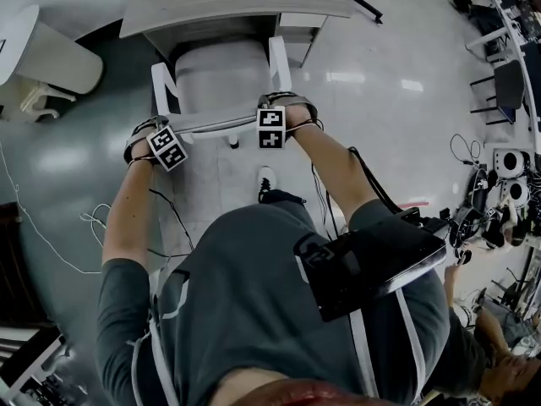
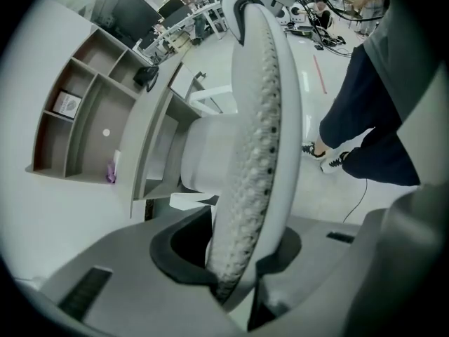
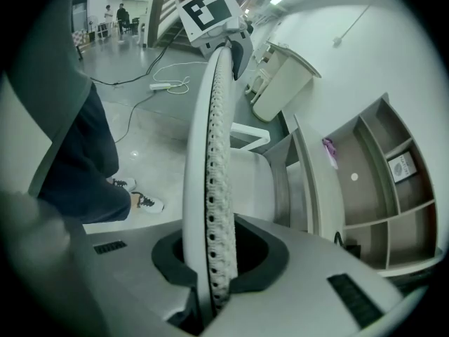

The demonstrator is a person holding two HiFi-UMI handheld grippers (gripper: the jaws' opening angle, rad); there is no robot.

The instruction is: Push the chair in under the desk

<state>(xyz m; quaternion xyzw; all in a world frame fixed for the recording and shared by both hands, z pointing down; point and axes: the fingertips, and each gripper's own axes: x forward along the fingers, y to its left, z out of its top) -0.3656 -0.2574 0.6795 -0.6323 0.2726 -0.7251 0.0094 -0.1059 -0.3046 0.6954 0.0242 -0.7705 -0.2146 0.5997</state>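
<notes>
A white chair [image 1: 215,74] stands partly under the grey desk [image 1: 237,2], its seat toward the desk. Both grippers hold the top edge of its perforated backrest [image 1: 221,125]. My left gripper [image 1: 156,134] is shut on the backrest's left end, and the backrest [image 2: 263,118] runs up between its jaws [image 2: 235,258]. My right gripper [image 1: 275,112] clamps the right end. In the right gripper view the thin backrest edge [image 3: 214,153] sits in that gripper [image 3: 210,272], and the left gripper's marker cube shows at the far end of the edge.
A drawer unit [image 1: 300,32] stands under the desk beside the chair. Another white chair [image 1: 51,53] is at the left. Cables [image 1: 101,222] lie on the floor at the left, and equipment and wires [image 1: 499,184] crowd the right. An open wall shelf [image 2: 84,118] rises behind the desk.
</notes>
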